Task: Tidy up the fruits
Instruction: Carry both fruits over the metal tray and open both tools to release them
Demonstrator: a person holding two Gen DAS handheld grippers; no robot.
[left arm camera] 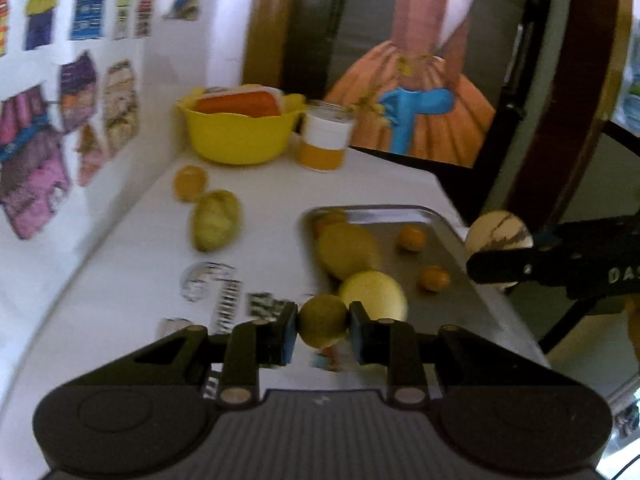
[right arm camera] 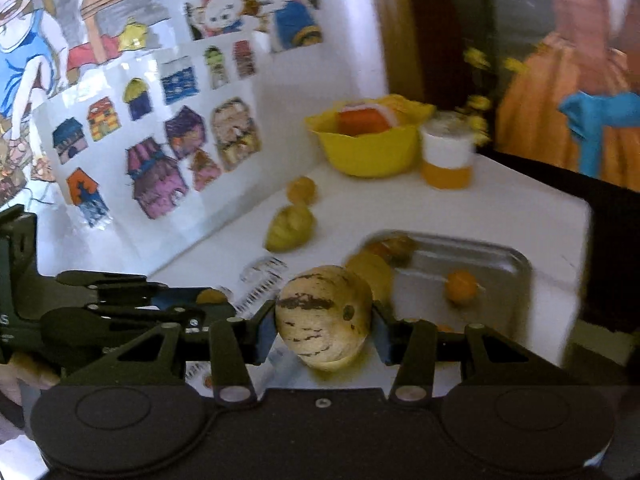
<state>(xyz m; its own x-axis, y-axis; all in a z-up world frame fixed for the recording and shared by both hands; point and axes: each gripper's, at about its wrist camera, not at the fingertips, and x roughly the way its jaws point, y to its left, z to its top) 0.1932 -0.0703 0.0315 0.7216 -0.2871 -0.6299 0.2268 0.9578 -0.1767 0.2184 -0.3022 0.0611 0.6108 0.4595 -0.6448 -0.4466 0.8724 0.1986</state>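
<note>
In the left wrist view, the left gripper is closed on a small round yellow-green fruit, held just over the near-left corner of a metal tray on the white worktop. In the tray lie two larger yellow fruits and small orange fruits. Left of the tray, on the worktop, rest a yellow-green fruit and a small orange one; behind them stand a yellow bowl and an orange-and-white cup. At the right edge the right gripper holds a pale striped melon. In the right wrist view, the right gripper is clamped on the pale striped melon, near the metal tray. The left gripper shows at left; its grip there cannot be told.
</note>
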